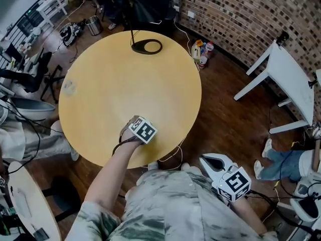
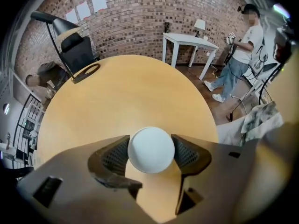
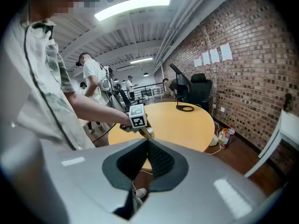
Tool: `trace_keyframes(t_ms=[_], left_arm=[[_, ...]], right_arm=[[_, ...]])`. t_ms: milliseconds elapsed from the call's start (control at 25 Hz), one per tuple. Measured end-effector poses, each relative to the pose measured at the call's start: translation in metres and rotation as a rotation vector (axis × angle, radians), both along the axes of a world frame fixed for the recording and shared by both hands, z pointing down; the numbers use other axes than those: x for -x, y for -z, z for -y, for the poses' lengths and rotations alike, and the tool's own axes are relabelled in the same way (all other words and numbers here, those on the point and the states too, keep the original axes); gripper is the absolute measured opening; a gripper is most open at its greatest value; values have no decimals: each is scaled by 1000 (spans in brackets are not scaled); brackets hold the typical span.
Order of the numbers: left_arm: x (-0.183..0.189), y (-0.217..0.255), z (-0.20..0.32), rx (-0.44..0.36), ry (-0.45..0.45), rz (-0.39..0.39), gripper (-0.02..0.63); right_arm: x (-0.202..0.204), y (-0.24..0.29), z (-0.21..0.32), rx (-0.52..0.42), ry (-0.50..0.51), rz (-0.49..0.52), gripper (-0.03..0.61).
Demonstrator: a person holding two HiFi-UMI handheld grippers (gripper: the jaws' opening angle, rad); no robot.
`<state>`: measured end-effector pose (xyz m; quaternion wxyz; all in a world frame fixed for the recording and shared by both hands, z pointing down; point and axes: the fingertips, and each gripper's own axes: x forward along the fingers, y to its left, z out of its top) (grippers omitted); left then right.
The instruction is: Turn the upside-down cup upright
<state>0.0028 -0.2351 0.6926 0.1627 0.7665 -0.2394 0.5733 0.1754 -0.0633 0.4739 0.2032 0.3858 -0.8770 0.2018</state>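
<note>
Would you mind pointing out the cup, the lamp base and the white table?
cup (image 2: 151,149): left gripper view, on its upturned bottom.
lamp base (image 1: 136,47): head view, on the dark ring's left side.
white table (image 1: 288,79): head view, on its top.

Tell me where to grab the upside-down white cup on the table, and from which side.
Grip the cup by its side wall, on opposite sides, coming from above. It stands base-up on the table, so the round wall is free all round. The left gripper sits that way, a pad on each side.
</note>
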Motion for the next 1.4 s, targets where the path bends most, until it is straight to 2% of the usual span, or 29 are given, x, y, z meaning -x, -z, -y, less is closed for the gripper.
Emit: trace_keyframes(t_ms=[80, 160, 320, 440, 560, 640, 760, 1160, 1400], left_arm=[[-1, 3, 2, -9, -12, -39, 284], [-2, 8, 4, -32, -8, -113, 282], [8, 21, 14, -117, 88, -324, 279], [16, 22, 11, -152, 153, -466, 279], [30, 22, 4, -165, 187, -551, 279], [39, 20, -2, -163, 193, -582, 279], [49, 7, -15, -145, 169, -569, 279], [78, -26, -34, -110, 11, -360, 279], [78, -31, -32, -105, -11, -304, 279]], right_arm=[[7, 0, 1, 8, -8, -7, 3], [15, -2, 2, 17, -12, -15, 3], [36, -8, 6, 24, -10, -21, 3], [46, -10, 9, 31, 3, -34, 3], [57, -12, 13, 39, 17, -46, 3], [64, -14, 15, 46, 22, -52, 3], [72, -18, 18, 56, 31, -58, 3], [99, -18, 20, 63, 47, -68, 3], [93, -16, 18, 64, 26, -70, 3]])
